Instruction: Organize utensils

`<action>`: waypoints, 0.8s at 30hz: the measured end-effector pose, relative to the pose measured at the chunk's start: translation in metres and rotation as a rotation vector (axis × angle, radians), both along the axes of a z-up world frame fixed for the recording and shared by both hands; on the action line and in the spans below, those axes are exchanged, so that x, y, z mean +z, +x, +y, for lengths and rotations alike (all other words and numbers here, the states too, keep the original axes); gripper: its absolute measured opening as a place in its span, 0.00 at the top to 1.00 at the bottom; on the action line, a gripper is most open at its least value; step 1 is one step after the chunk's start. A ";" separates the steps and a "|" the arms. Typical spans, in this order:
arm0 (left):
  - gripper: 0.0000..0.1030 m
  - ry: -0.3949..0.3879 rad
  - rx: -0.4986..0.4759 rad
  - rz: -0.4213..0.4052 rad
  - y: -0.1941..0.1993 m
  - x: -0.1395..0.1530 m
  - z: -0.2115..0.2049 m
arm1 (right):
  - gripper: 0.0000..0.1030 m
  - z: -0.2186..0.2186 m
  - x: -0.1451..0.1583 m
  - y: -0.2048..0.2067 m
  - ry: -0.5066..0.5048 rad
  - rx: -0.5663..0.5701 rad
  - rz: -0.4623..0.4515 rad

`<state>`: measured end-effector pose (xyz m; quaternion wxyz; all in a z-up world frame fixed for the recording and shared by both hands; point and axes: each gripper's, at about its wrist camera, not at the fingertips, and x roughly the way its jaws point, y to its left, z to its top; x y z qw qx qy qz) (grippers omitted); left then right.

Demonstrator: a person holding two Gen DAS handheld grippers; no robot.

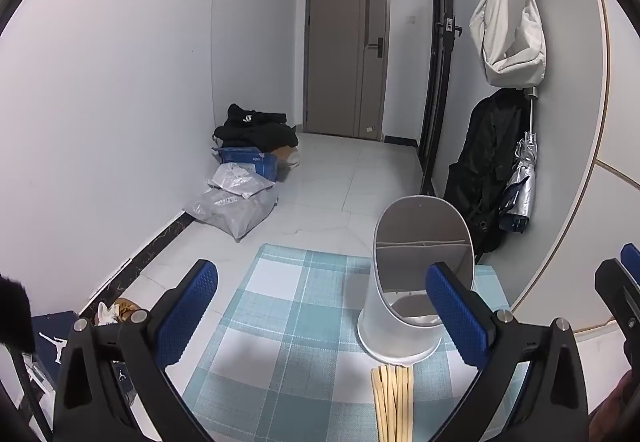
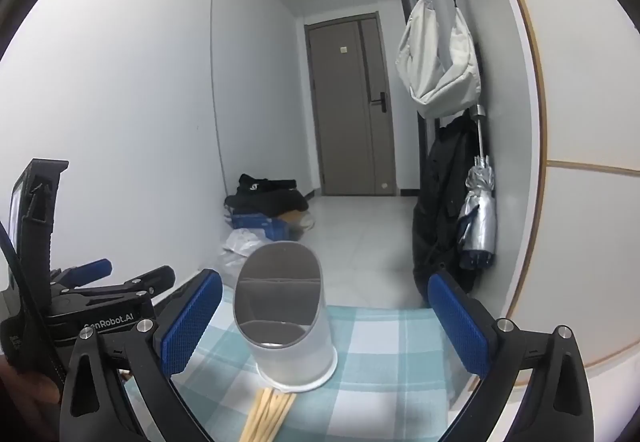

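A white utensil holder (image 1: pixel 416 278) with an oval slanted mouth and an inner divider stands on a blue-checked mat (image 1: pixel 304 322). Several wooden chopsticks (image 1: pixel 393 402) lie on the mat just in front of its base. My left gripper (image 1: pixel 322 306) is open and empty, above the mat with the holder by its right finger. In the right wrist view the holder (image 2: pixel 286 318) stands between my fingers' line, with the chopsticks (image 2: pixel 269 416) below it. My right gripper (image 2: pixel 325 318) is open and empty. The left gripper (image 2: pixel 100 302) shows at the left edge there.
The mat (image 2: pixel 384 354) covers a table against a white wall at the right. Beyond lie tiled floor, grey parcels (image 1: pixel 234 202), a blue box and black clothes (image 1: pixel 256 126). A white bag (image 1: pixel 508 30), black coat and folded umbrella (image 1: pixel 522 182) hang at the right. A door (image 1: pixel 346 50) closes the hallway.
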<state>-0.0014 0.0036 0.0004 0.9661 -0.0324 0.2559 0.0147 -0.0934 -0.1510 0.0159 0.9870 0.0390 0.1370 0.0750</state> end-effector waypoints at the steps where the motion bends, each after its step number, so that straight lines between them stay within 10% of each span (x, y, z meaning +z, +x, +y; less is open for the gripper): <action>1: 0.01 -0.008 0.005 0.002 0.000 0.000 0.001 | 0.00 0.000 0.000 0.000 0.001 0.002 0.000; 24: 0.01 -0.009 0.005 0.002 0.001 0.000 0.001 | 0.00 -0.001 0.004 0.002 0.004 0.010 -0.004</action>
